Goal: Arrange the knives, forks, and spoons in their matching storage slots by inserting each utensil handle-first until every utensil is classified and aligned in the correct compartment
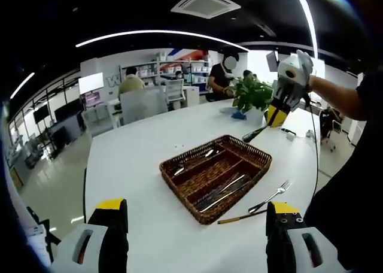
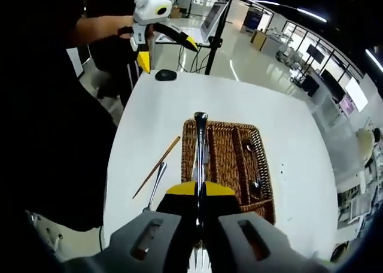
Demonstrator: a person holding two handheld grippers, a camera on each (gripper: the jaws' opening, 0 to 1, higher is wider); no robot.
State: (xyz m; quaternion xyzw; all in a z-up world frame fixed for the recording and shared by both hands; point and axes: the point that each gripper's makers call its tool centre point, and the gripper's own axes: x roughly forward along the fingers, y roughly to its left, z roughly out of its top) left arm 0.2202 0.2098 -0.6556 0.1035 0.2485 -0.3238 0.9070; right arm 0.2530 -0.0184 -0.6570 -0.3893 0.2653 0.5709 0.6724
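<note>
Occupying an open office with desks, shelving and seated people, a white counter (image 1: 137, 159) carries the wicker tray (image 1: 216, 176), whose compartments already hold several utensils. Beside the tray lie a fork (image 1: 272, 196) and a brown chopstick (image 1: 242, 217), loose on the counter. Right gripper (image 2: 200, 192): fingers clamped on a knife (image 2: 200, 147), held above the tray. Left gripper (image 1: 194, 216): fingers apart, holding nothing.

White table (image 1: 137, 159); basket (image 1: 215, 176); fork (image 1: 271, 196); chopstick (image 1: 242, 217)
</note>
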